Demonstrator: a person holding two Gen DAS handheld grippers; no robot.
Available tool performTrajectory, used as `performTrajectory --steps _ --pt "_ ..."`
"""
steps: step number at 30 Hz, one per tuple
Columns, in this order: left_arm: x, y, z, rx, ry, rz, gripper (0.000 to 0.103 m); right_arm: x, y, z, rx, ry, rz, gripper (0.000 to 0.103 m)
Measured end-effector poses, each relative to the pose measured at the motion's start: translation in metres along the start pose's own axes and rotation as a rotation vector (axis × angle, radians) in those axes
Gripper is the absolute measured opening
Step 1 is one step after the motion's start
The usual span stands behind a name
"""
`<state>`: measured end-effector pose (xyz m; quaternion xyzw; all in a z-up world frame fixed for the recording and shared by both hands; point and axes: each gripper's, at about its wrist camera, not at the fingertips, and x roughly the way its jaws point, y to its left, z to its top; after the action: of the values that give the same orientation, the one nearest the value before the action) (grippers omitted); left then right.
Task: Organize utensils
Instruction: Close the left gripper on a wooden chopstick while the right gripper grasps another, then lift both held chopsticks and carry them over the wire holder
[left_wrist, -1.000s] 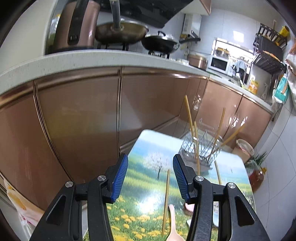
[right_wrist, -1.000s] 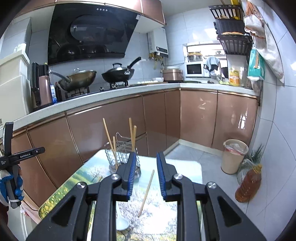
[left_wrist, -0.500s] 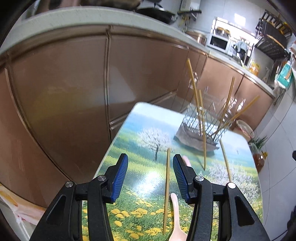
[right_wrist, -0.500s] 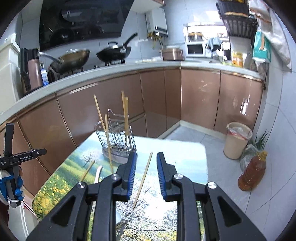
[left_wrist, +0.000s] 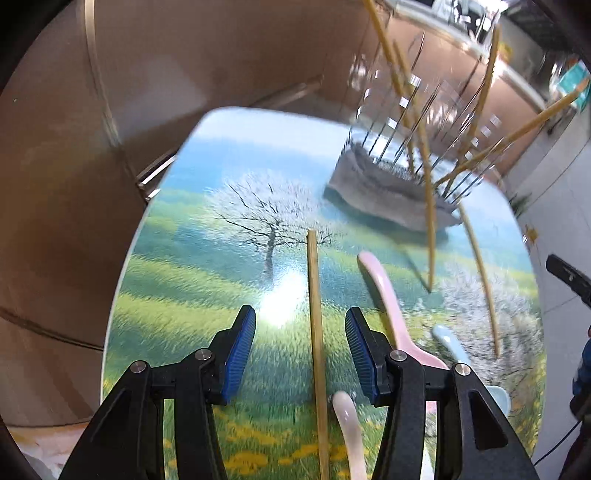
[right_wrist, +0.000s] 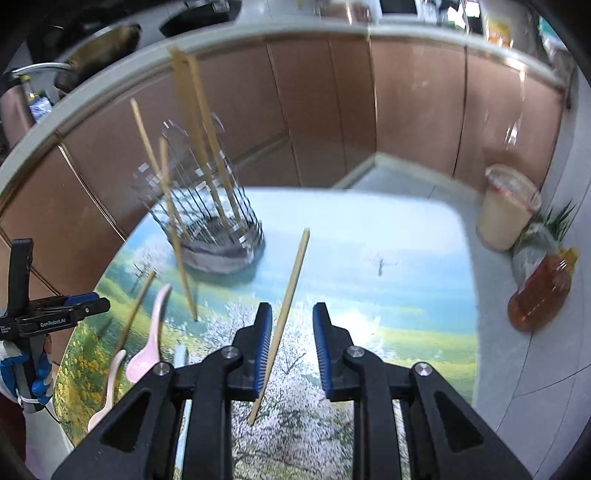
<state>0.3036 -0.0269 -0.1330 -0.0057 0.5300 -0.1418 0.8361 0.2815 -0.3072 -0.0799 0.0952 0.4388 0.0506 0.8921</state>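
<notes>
A wire utensil basket (left_wrist: 399, 173) (right_wrist: 210, 229) with several chopsticks standing in it sits at the table's far side. My left gripper (left_wrist: 300, 339) is open, low over the table, with a loose chopstick (left_wrist: 316, 332) lying between its fingers. A pink spoon (left_wrist: 388, 306), a pale pink spoon (left_wrist: 347, 424) and a light blue spoon (left_wrist: 450, 343) lie to its right. My right gripper (right_wrist: 291, 350) is open, with another loose chopstick (right_wrist: 286, 310) lying between its fingers on the table. The left gripper shows at the right wrist view's left edge (right_wrist: 55, 314).
The table (left_wrist: 177, 266) (right_wrist: 406, 258) has a landscape print top. Bronze cabinet fronts (left_wrist: 147, 92) stand close behind it. A bin (right_wrist: 506, 206) and an oil bottle (right_wrist: 539, 291) stand on the floor to the right. Another chopstick (left_wrist: 480, 280) lies right of the basket.
Both grippers have tilted down and moved lower toward the table. Each now has a loose chopstick between its open fingers.
</notes>
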Motion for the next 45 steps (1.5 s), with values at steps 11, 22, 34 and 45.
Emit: performTrajectory --steps 11,22,34,45 --pt "0.044 -0.004 0.023 0.036 0.111 0.011 0.05 0.084 -0.01 0.03 0.065 0.185 0.068 0.022" --pt "0.046 -0.009 0.032 0.104 0.148 0.059 0.036 0.12 -0.005 0.047 0.027 0.25 0.017 0.02" --pt "0.041 -0.013 0.024 0.193 0.187 0.06 0.007 0.112 0.01 0.033 -0.178 0.367 0.041 0.007" --pt "0.026 -0.012 -0.004 0.178 0.134 0.075 0.006 0.075 0.009 -0.005 -0.225 0.345 0.05 0.007"
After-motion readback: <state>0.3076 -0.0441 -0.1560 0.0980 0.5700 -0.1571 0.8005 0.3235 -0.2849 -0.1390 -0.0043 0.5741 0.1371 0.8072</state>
